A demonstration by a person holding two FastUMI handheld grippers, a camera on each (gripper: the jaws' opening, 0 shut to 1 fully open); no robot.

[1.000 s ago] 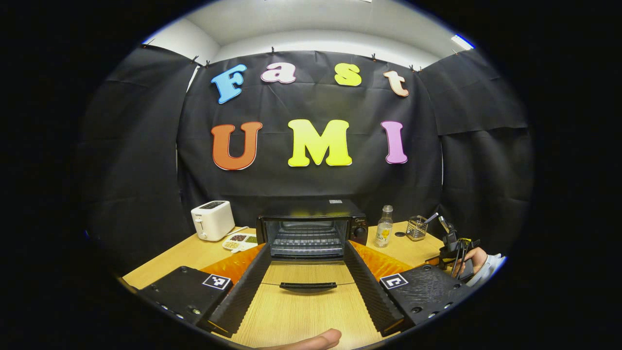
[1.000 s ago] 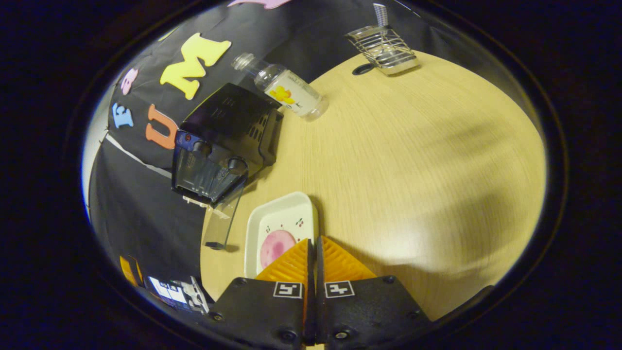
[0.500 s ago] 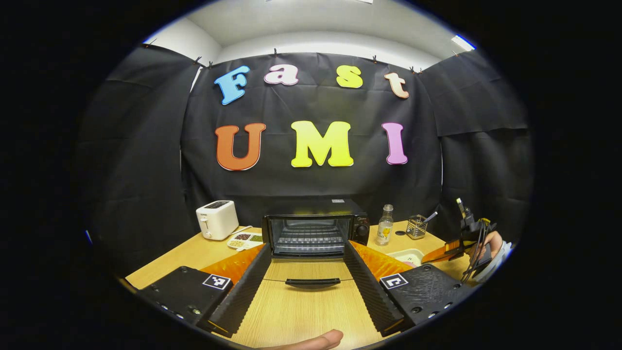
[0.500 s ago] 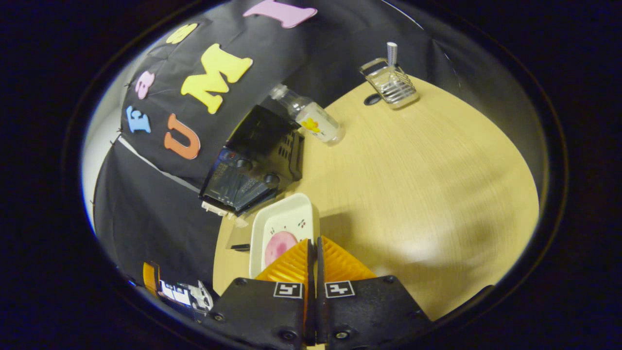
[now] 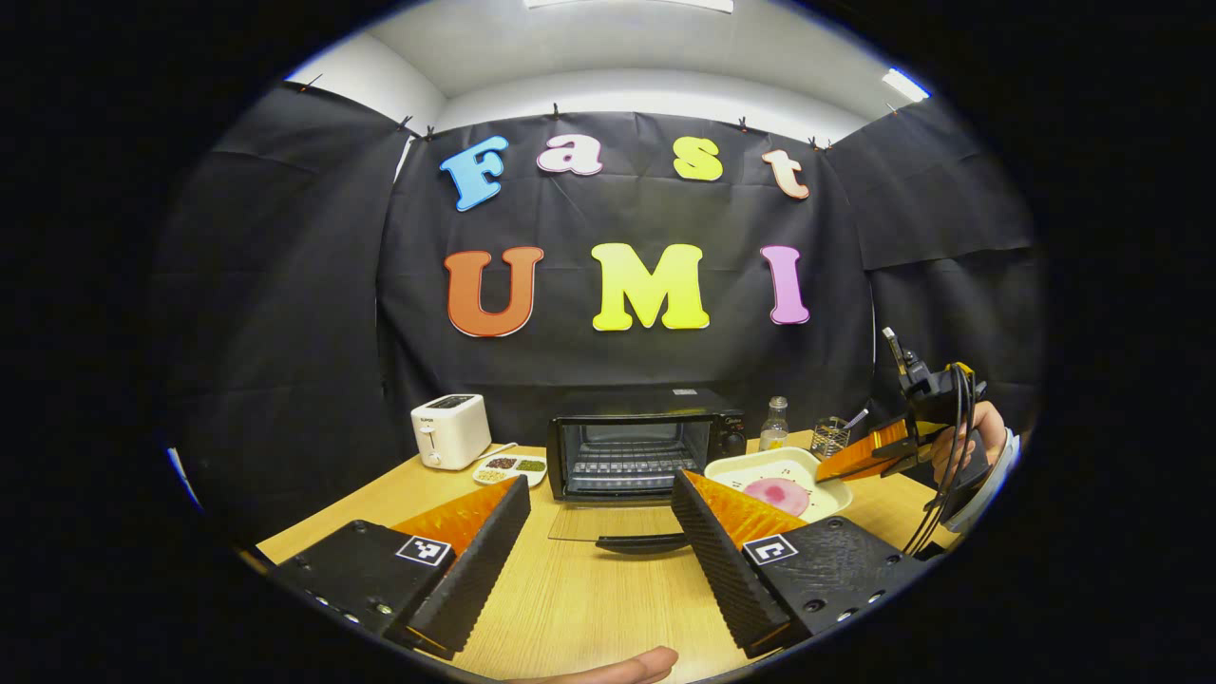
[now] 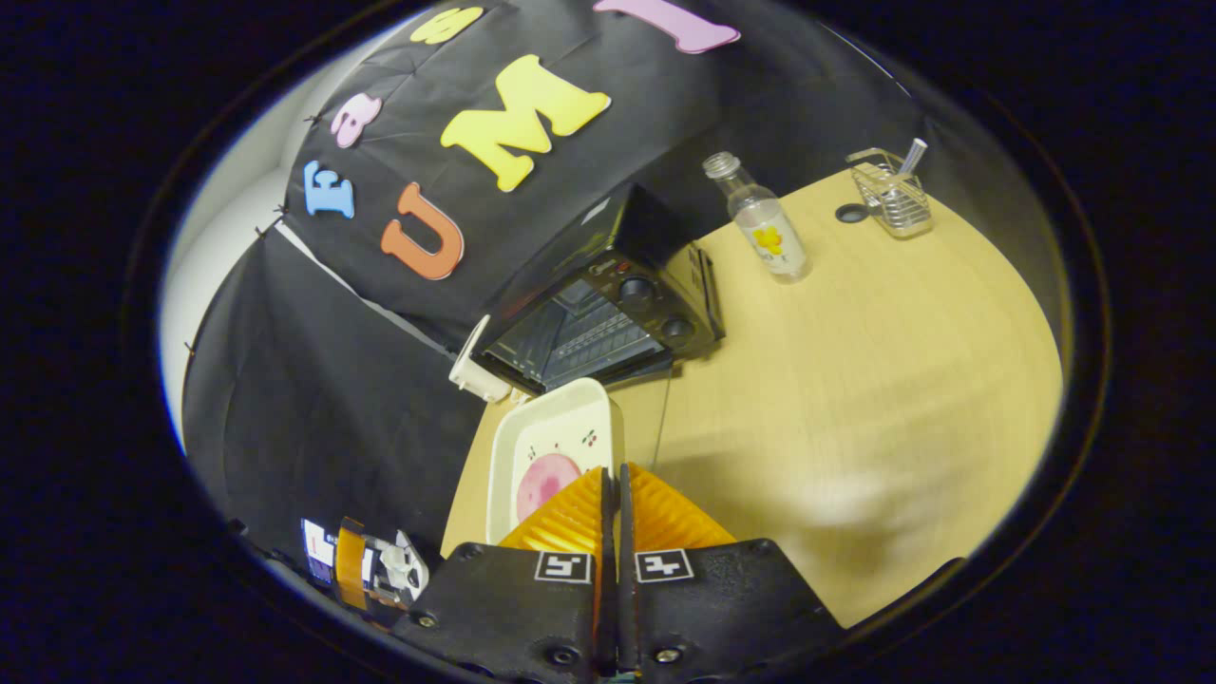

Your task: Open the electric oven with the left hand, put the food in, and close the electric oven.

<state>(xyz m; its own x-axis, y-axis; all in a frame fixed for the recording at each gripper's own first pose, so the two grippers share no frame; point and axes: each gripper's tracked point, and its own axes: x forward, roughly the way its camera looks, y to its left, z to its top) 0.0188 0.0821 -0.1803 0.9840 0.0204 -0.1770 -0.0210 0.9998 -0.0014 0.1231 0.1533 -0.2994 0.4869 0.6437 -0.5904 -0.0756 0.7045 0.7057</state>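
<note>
The oven [image 5: 635,442] sits on the table [image 5: 579,608] with its door down. The right claw [image 6: 613,494] pinches the white plate [image 6: 556,446] near the oven. The left claw [image 5: 598,518] is wide and holds nothing.

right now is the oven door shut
No: in the left gripper view the oven has its glass door folded down flat in front, and the wire rack inside is open to view.

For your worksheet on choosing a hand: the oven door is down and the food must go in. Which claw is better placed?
Right. The right claw is shut on the tray rim, carrying it near the open oven. The left claw is open and empty.
</note>
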